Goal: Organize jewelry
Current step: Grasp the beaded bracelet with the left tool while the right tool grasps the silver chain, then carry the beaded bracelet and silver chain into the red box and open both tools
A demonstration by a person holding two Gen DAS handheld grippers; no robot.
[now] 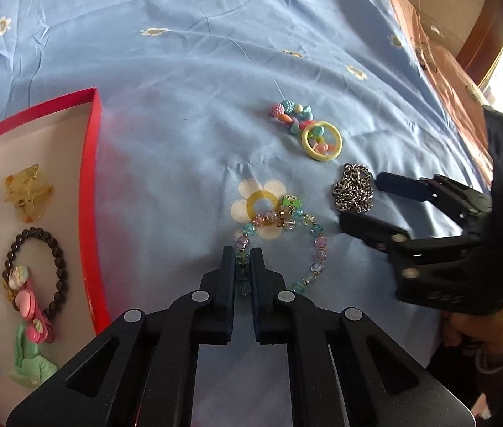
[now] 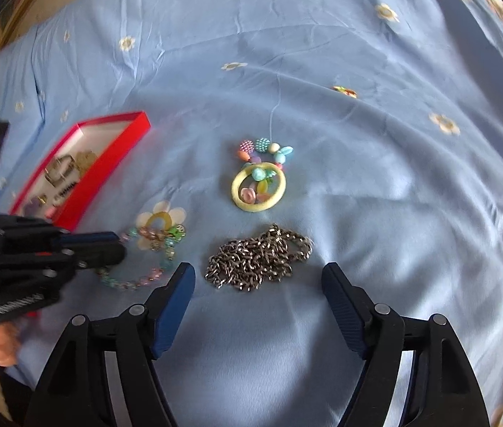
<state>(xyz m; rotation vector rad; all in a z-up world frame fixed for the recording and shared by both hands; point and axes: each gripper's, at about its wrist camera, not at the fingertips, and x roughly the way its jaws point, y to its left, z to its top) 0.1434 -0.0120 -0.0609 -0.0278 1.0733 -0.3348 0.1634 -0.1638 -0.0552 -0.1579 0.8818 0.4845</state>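
A pastel glass-bead bracelet (image 1: 317,249) lies on the blue flowered sheet. My left gripper (image 1: 242,258) is shut on its near-left beads; it also shows in the right wrist view (image 2: 116,245). A silver chain (image 1: 354,192) lies bunched to the right. My right gripper (image 2: 258,275) is open, its fingers either side of the chain (image 2: 258,261), just short of it; it shows in the left wrist view (image 1: 358,199). A yellow ring with coloured beads (image 1: 320,140) lies beyond, also in the right wrist view (image 2: 258,186).
A red-rimmed box (image 1: 89,192) at left holds a dark bead bracelet (image 1: 37,270), an amber clip (image 1: 27,192), hair clips and rings. It shows in the right wrist view (image 2: 109,163). A small yellow ring (image 1: 262,204) lies by the bracelet. Pink cloth (image 1: 440,67) lies far right.
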